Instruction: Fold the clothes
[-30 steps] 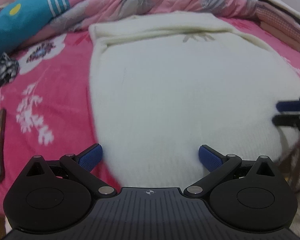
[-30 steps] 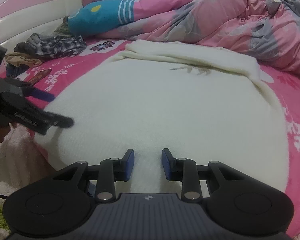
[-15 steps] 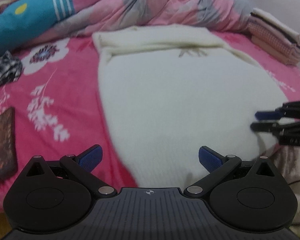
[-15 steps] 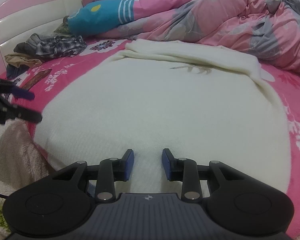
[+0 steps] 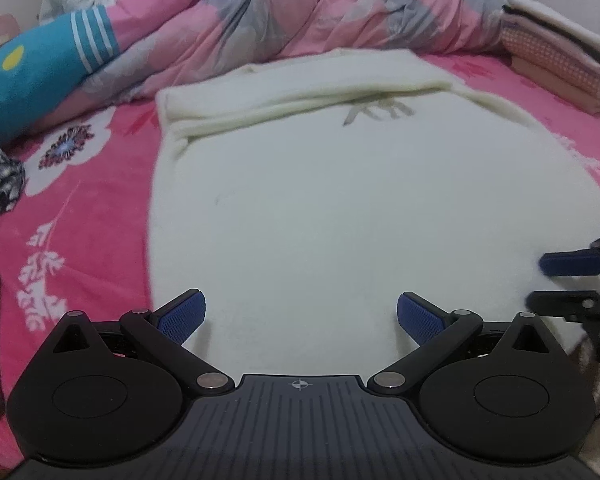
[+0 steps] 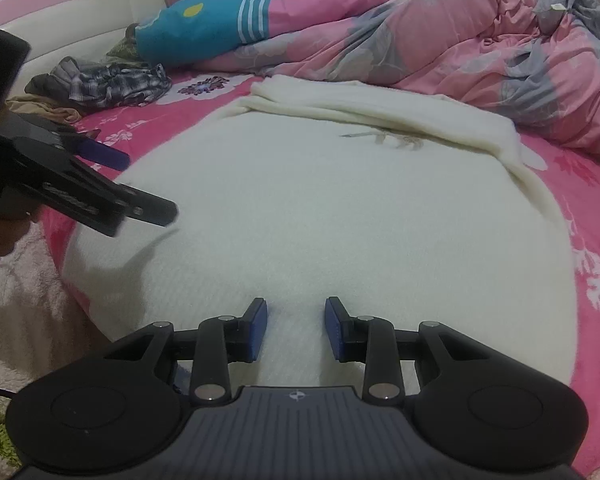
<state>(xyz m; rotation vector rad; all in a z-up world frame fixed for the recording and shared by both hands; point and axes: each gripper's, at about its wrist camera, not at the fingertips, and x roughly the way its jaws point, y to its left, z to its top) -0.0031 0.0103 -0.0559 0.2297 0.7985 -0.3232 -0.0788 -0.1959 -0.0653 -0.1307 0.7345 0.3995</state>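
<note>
Two tongs poised at a cream sweater's [image 5: 340,208] near hem on the bed [image 5: 80,200].
We hold left tongs [image 5: 300,316] wide open, right tongs [image 6: 296,328] partly open, both empty, likely ready to lift the hem.

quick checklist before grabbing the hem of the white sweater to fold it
1. Cream sweater lies flat on the pink bedsheet: ok.
2. Sleeves folded across its far end: ok.
3. Left gripper open wide over the near hem: ok.
4. Right gripper part open, no cloth pinched between its pads: ok.
5. Both grippers at hem corners: not ok, they sit inward of the corners.
6. Hem edge under the grippers: cannot tell, hidden.
</note>
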